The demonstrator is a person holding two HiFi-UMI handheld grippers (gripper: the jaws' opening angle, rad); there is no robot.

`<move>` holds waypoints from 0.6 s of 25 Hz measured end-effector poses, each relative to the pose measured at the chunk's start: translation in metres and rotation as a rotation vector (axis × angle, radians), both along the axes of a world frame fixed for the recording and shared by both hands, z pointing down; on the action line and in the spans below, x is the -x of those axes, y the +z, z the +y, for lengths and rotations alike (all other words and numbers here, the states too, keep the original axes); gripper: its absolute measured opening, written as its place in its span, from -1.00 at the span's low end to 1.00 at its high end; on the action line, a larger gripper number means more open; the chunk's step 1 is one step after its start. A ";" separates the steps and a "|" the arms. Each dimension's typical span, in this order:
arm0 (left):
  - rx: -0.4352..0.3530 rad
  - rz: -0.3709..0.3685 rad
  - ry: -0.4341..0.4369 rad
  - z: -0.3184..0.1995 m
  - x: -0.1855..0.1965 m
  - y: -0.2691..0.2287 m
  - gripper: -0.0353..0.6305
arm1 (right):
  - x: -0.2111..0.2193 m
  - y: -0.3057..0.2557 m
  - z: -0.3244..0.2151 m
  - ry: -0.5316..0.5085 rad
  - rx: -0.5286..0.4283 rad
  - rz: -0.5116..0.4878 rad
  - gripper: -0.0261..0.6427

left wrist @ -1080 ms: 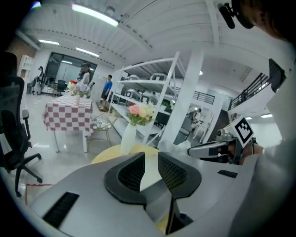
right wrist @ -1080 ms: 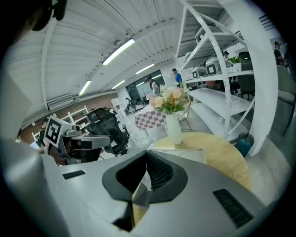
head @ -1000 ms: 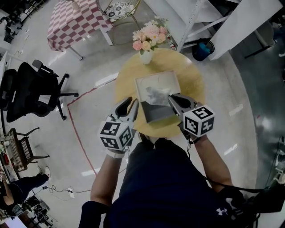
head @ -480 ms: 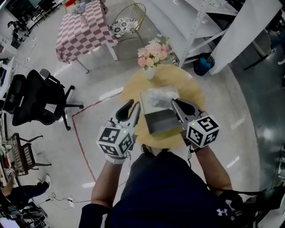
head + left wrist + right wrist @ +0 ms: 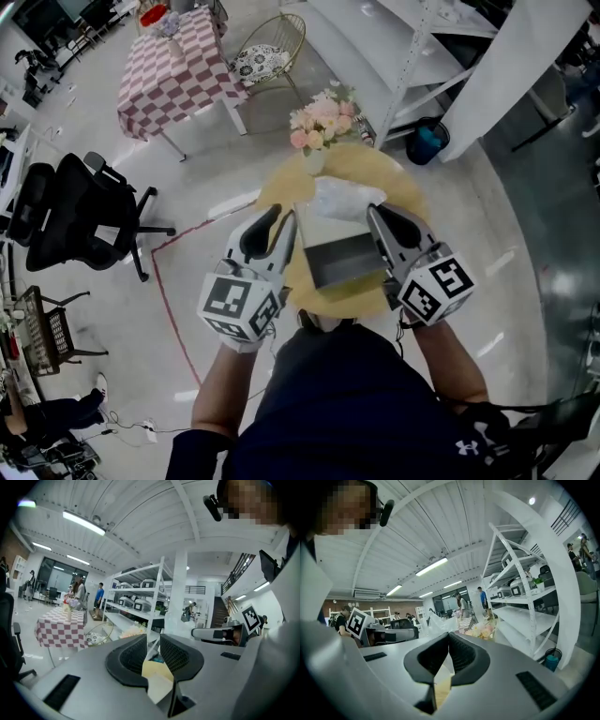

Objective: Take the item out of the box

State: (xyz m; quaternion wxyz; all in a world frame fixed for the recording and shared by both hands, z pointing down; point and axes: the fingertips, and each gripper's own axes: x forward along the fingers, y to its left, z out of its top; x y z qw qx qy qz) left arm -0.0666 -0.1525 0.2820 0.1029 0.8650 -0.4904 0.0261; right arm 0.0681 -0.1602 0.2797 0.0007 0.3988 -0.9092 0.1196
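Observation:
An open grey cardboard box (image 5: pixel 342 258) is held up over the round yellow table (image 5: pixel 408 187), tipped away from me. My left gripper (image 5: pixel 288 228) is shut on its left wall and my right gripper (image 5: pixel 373 217) is shut on its right wall. The item, a crumpled white plastic-wrapped bundle (image 5: pixel 345 198), sits at the box's far rim, mostly outside it, over the tabletop. In the left gripper view the jaws (image 5: pixel 153 641) pinch a pale cardboard edge (image 5: pixel 157 679). The right gripper (image 5: pixel 448 639) pinches the same kind of edge (image 5: pixel 442 688), with the white bundle (image 5: pixel 439 623) beyond.
A white vase of pink flowers (image 5: pixel 317 127) stands at the table's far edge. On the floor are a black office chair (image 5: pixel 80 211) at left, a checked-cloth table (image 5: pixel 178 66), a gold wire chair (image 5: pixel 262 52), white shelving (image 5: pixel 403 47) and a blue bin (image 5: pixel 427 142).
The box has been lifted and tipped further away from me. The white bundle slid from inside the box to its far rim, mostly out of it. Both grippers kept their hold.

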 end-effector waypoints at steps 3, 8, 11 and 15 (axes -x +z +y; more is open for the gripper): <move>-0.037 -0.025 -0.009 -0.002 0.000 -0.008 -0.61 | -0.002 -0.010 0.000 0.011 -0.046 0.005 -0.88; -0.085 -0.058 -0.020 -0.004 -0.003 -0.016 -0.63 | -0.007 -0.019 -0.001 0.034 -0.101 0.003 -0.88; -0.093 -0.059 -0.019 -0.004 -0.005 -0.019 -0.64 | -0.009 -0.024 -0.002 0.039 -0.123 -0.001 -0.88; -0.085 -0.072 -0.010 -0.002 -0.011 -0.016 -0.64 | -0.010 -0.025 -0.002 0.030 -0.135 -0.008 -0.88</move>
